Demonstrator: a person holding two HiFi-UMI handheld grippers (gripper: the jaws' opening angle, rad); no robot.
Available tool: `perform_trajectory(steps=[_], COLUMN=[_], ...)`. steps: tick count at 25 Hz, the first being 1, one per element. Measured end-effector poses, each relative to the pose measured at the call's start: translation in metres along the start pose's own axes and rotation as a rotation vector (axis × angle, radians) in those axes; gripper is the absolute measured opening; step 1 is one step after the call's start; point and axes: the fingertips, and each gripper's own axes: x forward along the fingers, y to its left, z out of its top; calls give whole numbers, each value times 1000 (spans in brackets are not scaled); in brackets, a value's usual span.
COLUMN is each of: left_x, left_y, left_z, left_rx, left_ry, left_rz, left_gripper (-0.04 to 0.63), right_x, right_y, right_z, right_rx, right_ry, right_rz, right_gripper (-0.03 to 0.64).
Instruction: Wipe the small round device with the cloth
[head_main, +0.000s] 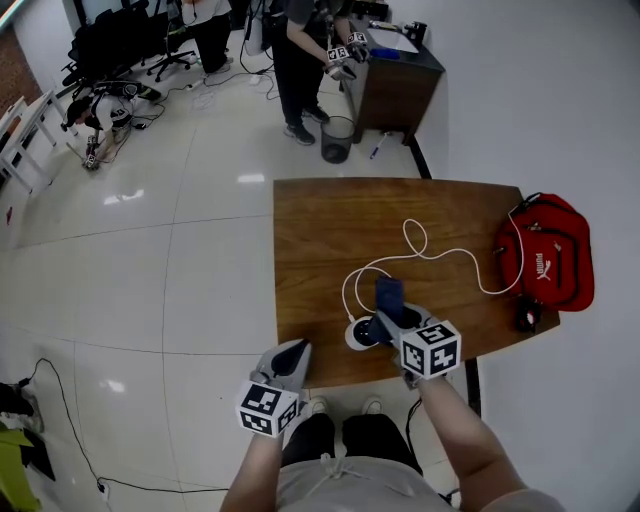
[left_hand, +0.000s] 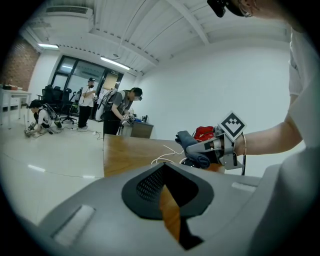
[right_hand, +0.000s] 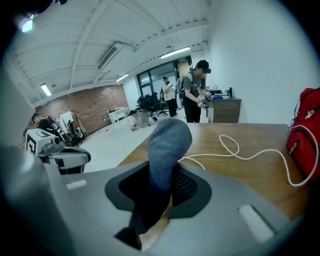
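The small round device, white-rimmed with a dark top, lies near the front edge of the wooden table. My right gripper hangs just over its right side, shut on a folded blue-grey cloth that sticks up from the jaws. In the right gripper view the cloth fills the gap of the right gripper. My left gripper hovers at the table's front left edge, shut and empty. In the left gripper view the jaws of the left gripper are together, with the cloth ahead to the right.
A white cable loops from the device across the table toward a red bag at the right edge. A small black item lies by the bag. Beyond the table stand a person, a wire bin and a dark desk.
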Motion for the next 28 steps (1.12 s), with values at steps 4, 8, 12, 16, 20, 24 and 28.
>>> perform_trajectory(steps=[4,8,12,16,20,24,28], left_x=[2,2,1,5,19,36,48], left_y=[-5,-14,-20,-36,-53,-66,-73], left_z=[1,7,6,8,5,-2,-3], left_rx=[11,33,41,110,152,206,252], left_ry=[3,-4,6,-23,-42,-38,-66], left_rz=[-15,-39,-46,-100,-154,-165,-159], left_gripper=[6,6,6,6,6,6,6], right_x=[-16,-14,-3,-19,-33,-48,-51], right_y=[15,61,70,64,45,8,-12], right_z=[12,21,-2,-27,-72,-96,-92], right_rx=[-21,-100,-181,-174,-108,-14,11], right_ry=[-47,-73,-47,-60,9,46,33], right_rz=[11,101,54,17,-6,-46,-39], right_gripper=[112,112,110,110,110,110,110])
